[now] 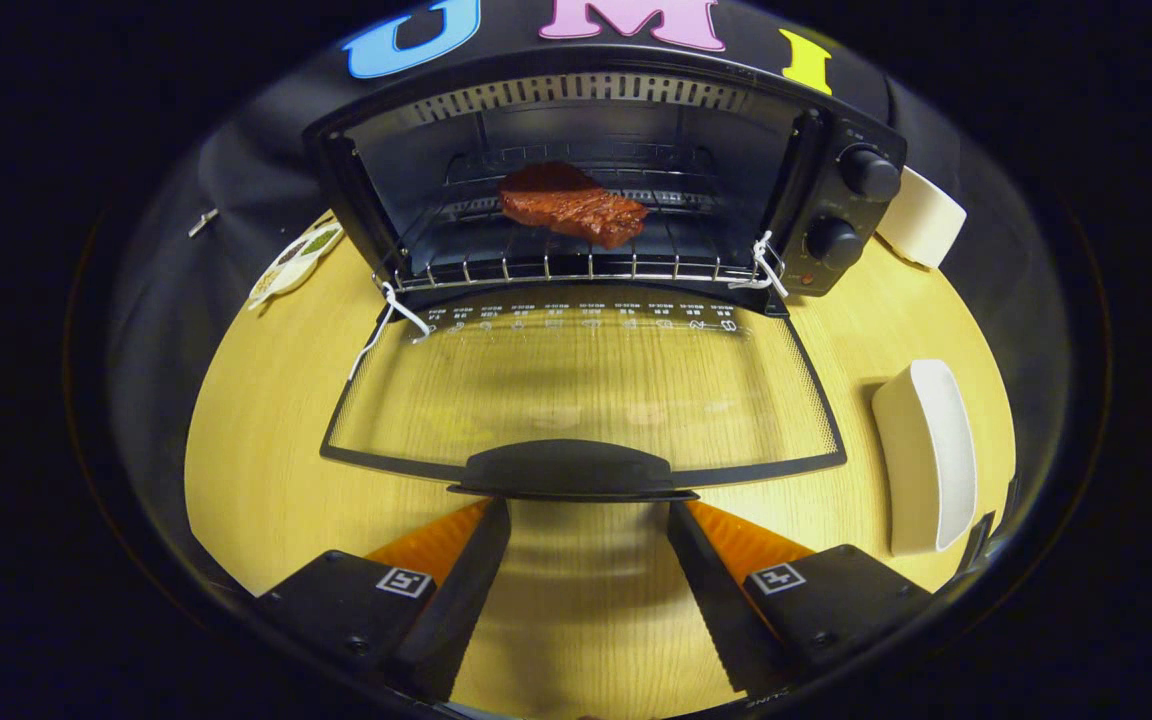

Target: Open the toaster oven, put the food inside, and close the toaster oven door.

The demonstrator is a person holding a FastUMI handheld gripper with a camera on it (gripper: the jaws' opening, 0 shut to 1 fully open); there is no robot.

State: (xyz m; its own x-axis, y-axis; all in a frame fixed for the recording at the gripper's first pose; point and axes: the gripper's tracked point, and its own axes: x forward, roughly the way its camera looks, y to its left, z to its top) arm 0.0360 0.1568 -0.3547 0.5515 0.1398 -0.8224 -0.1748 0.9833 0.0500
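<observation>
While spread, claw (pixel 588 520) (near dish (pixel 926 455))

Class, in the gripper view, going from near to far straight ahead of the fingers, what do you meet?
Open gripper → black door handle → glass oven door lying flat → wire rack's front edge → reddish-brown piece of meat → black toaster oven's back wall.

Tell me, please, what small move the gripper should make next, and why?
Probably ease forward and under the door handle to lift it: the steak already lies on the rack, the glass door hangs open, and the gripper is open just behind the handle.
</observation>
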